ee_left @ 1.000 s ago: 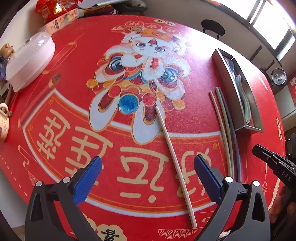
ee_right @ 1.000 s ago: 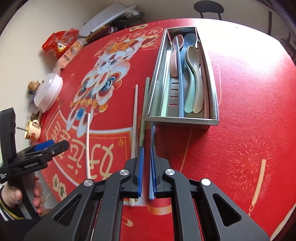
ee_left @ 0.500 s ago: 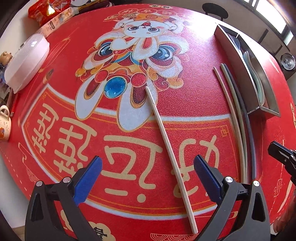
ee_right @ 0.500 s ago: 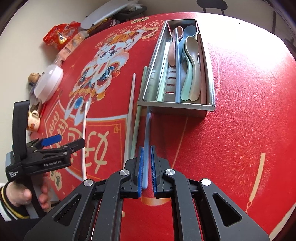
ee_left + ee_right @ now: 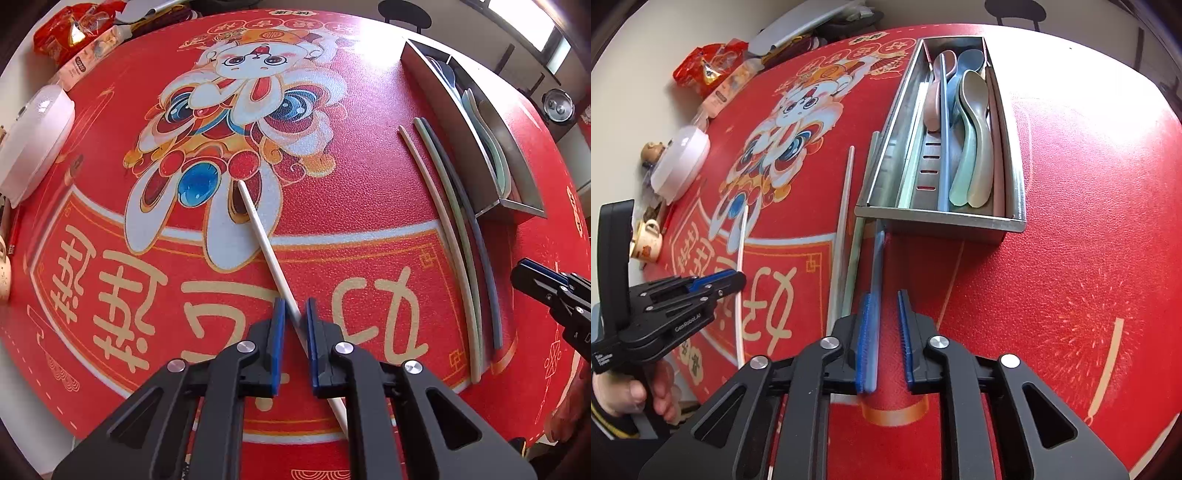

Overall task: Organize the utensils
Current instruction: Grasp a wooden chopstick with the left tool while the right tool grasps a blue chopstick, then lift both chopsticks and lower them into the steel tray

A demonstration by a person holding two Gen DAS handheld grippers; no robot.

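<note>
Left gripper (image 5: 294,317): my jaws have just been closing and now pinch the white chopstick (image 5: 264,243) between the blue pads; it runs forward and a little to the left from my fingertips, its far tip over the printed lion's foot, its near end passing under my fingers.
Right gripper (image 5: 884,310): my jaws have just been opening and stand narrowly apart; the blue chopstick (image 5: 877,266) lies between them, resting against my left pad (image 5: 864,332), clear of the right one.
Left hand (image 5: 631,395): wrapped on the left gripper's handle, low at the left edge of my right camera's view.
Just left of my right gripper: a pale green chopstick (image 5: 857,243) and a cream chopstick (image 5: 844,221) lie side by side on the red mat (image 5: 1052,258), parallel to the blue one.
Ahead of my right gripper: the steel tray (image 5: 938,218), its near wall just beyond the blue chopstick's far end.
Inside the tray: pink, blue, mint and beige spoons (image 5: 975,147) stacked lengthwise, with chopsticks along its slotted floor.
Far left of both grippers: a white lidded dish (image 5: 35,136), a small mug (image 5: 648,240) and a red snack bag (image 5: 61,33) at the mat's edge.
</note>
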